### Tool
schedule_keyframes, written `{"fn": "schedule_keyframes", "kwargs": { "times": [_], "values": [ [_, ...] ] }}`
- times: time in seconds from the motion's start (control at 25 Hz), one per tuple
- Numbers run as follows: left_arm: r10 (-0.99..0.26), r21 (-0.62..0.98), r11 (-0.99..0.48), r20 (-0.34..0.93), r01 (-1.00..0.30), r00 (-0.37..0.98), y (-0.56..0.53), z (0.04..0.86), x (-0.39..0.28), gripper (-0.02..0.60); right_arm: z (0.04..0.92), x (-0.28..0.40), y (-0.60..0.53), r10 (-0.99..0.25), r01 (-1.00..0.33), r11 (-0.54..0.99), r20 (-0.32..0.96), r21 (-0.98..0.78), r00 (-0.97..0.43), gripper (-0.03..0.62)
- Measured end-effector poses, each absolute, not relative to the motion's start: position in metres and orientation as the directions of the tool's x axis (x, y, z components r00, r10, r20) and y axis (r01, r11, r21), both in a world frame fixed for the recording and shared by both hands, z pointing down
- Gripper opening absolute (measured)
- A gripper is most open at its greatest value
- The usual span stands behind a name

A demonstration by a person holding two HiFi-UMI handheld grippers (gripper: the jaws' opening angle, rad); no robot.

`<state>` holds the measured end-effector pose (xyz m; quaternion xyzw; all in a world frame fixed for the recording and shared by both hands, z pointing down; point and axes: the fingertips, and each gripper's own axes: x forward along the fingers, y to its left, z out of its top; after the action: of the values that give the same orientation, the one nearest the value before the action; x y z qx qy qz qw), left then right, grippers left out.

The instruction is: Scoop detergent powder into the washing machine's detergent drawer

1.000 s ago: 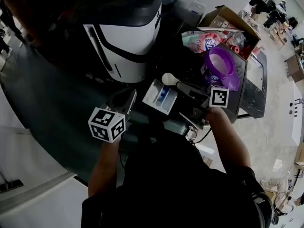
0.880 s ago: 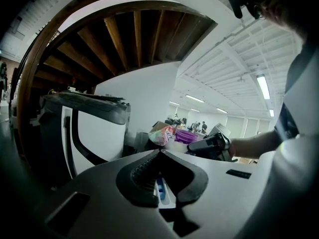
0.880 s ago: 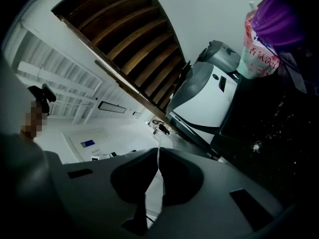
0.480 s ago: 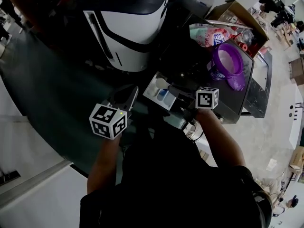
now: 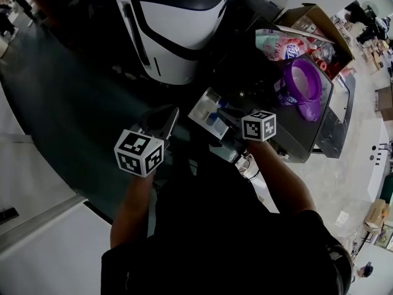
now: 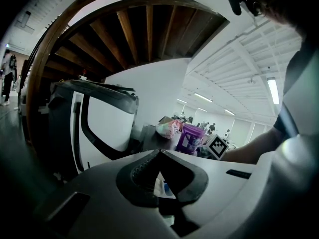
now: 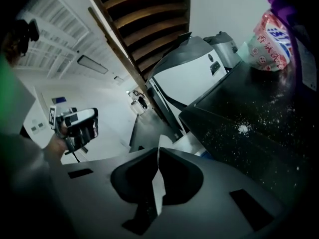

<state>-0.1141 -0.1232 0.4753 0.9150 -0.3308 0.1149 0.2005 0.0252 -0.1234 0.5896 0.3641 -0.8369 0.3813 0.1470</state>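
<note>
The right hand-held gripper point(image 7: 158, 151) is clenched on the white scoop point(image 7: 157, 185) by its thin handle, above the open detergent drawer point(image 5: 206, 114) at the dark machine top's point(image 7: 249, 108) left edge. The left hand-held gripper point(image 6: 159, 153) is clenched and empty, near the drawer.

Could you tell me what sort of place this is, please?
Probably a large workshop or lab hall, not a home: a washing machine on open floor, strip lights on a high white ceiling, and a cardboard box of supplies.

The right tongs point(image 7: 158, 150) hide most of the scoop point(image 7: 157, 189).
</note>
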Motion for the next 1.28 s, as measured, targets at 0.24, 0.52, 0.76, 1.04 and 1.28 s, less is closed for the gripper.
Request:
{"fn": "schedule_keyframes", "kwargs": {
  "times": [0.24, 0.52, 0.76, 1.04, 1.28],
  "values": [
    [-0.578, 0.309, -0.679, 0.332, -0.665, 0.745, -0.121, 0.477, -0.124, 0.008, 0.600, 0.013, -0.125, -0.462, -0.758, 0.522, 0.616, -0.392, -0.637, 0.021],
    [-0.601, 0.316, -0.656, 0.330, -0.685, 0.728, -0.118, 0.477, -0.137, 0.008, 0.608, 0.004, -0.125, -0.444, -0.750, 0.617, 0.681, -0.238, -0.582, 0.021],
    [-0.613, 0.321, -0.644, 0.326, -0.694, 0.720, -0.116, 0.479, -0.144, 0.008, 0.611, -0.001, -0.122, -0.442, -0.719, 0.688, 0.727, -0.101, -0.525, 0.021],
    [-0.621, 0.328, -0.632, 0.327, -0.702, 0.713, -0.112, 0.480, -0.147, 0.008, 0.614, -0.003, -0.121, -0.460, -0.661, 0.749, 0.754, 0.044, -0.470, 0.021],
    [-0.626, 0.327, -0.626, 0.330, -0.708, 0.706, -0.108, 0.478, -0.150, 0.008, 0.613, -0.011, -0.118, -0.458, -0.573, 0.806, 0.769, 0.148, -0.446, 0.021]
  ]
}}
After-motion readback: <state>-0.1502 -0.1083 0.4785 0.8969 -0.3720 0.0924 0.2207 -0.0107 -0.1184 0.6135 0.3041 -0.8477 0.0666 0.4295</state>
